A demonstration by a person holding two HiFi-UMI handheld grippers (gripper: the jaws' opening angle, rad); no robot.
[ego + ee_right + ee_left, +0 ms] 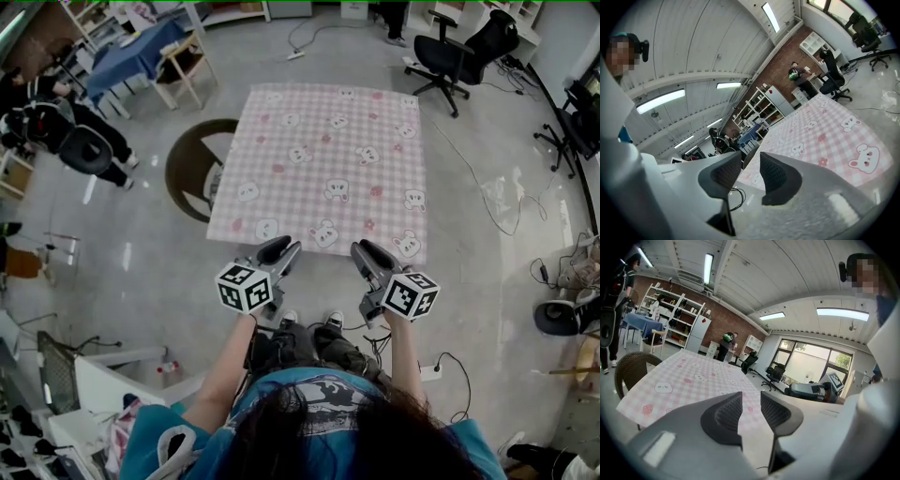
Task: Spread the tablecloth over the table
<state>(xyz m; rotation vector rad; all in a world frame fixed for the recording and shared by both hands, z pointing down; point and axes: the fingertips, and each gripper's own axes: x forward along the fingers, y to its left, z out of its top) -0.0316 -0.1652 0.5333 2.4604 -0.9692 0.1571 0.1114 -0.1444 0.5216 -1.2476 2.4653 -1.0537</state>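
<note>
Ahead of the person, the pink checked tablecloth [328, 169] with animal prints lay flat and spread over the bench, hiding its top completely. Its near edge hung just beyond the two tools. The left tongs [281, 249] and right tongs [368, 251] were held side by side in the air, clear of the cloth. Each pair stood apart with a narrow gap. Nothing was between the dark ribbed pads [729, 412], and only cloth and floor showed past them. A brown wicker chair [192, 169] stood at the bench's left side, partly under the cloth's edge.
</note>
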